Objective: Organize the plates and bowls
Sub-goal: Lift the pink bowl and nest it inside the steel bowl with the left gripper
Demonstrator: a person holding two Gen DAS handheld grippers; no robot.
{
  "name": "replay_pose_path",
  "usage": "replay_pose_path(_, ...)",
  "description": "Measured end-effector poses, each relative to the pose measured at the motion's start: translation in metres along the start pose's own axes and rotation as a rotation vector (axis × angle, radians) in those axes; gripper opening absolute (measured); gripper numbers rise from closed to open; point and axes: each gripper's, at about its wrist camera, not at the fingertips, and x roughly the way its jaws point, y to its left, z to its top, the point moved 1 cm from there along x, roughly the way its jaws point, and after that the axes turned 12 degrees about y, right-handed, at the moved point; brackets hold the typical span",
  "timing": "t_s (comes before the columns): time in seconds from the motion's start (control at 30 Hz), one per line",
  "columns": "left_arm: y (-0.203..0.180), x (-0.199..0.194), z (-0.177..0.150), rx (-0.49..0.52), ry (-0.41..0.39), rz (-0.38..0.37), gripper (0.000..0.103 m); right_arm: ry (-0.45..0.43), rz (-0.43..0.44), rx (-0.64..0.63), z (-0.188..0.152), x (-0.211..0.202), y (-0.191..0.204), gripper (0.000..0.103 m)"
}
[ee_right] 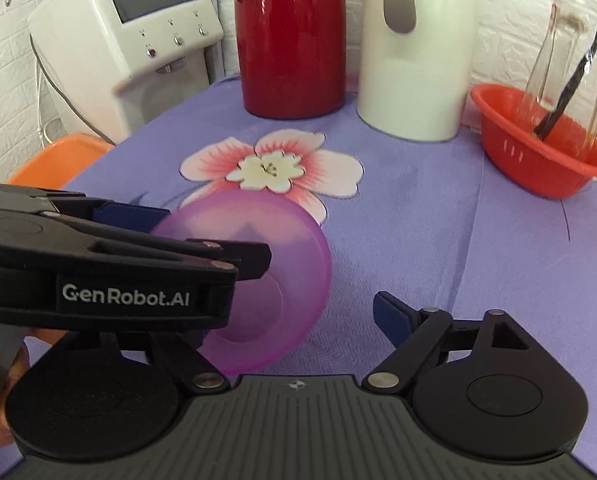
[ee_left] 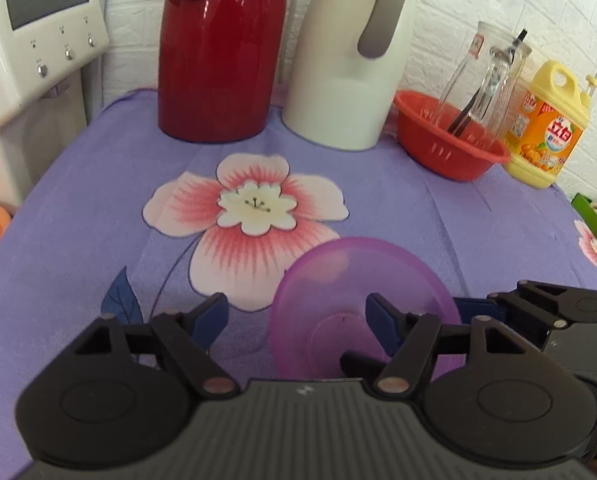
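My left hand-held gripper (ee_left: 296, 312) gapes wide; the translucent purple plastic bowl (ee_left: 362, 304) sits under its right finger, tilted.

Translucent purple plastic bowl (ee_left: 338, 276). Lavender cloth (ee_left: 438, 208), printed pink-and-white flower (ee_left: 246, 216) with dark blue leaf. Glossy red thermos jug (ee_left: 218, 48); cream jug (ee_left: 350, 80) with grey handle. Red slotted basket (ee_left: 450, 148). Yellow-and-orange detergent bottle (ee_left: 546, 128).

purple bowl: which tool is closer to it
Left. The left tool straddles the rim of the purple bowl, one finger inside; the right tool sits beside its right edge.
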Motion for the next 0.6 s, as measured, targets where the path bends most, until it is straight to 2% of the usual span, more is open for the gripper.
replay_pose_path(0.07, 0.000, 0.003, -0.002, -0.018, 0.000, -0.009, 0.057, -0.001, 0.003, 0.002, 0.001, -0.001, 0.000, 0.103)
replay_pose_path(0.1, -0.002, 0.003, -0.001, -0.015, 0.004, -0.008, 0.048, 0.003, 0.016, -0.001, 0.001, -0.002, 0.002, 0.091)
replay_pose_path(0.13, -0.004, 0.003, 0.000, -0.017, 0.015, -0.029, 0.048, 0.009, 0.025, -0.004, 0.002, -0.003, 0.005, 0.079)
replay_pose_path(0.17, -0.007, 0.002, 0.000, -0.026, 0.030, -0.064, 0.049, 0.017, 0.043, -0.010, 0.001, -0.006, 0.010, 0.078)
replay_pose_path(0.3, -0.025, -0.020, -0.006, 0.005, 0.001, -0.043, 0.048, -0.022, 0.001, -0.055, -0.007, -0.026, 0.022, 0.080)
replay_pose_path(0.47, -0.047, -0.056, -0.017, 0.008, -0.023, -0.079, 0.048, -0.052, 0.024, -0.018, -0.020, -0.065, 0.017, 0.080)
replay_pose_path(0.6, -0.083, -0.084, -0.037, 0.052, -0.044, -0.107, 0.050, -0.074, 0.008, 0.014, -0.046, -0.100, 0.016, 0.081)
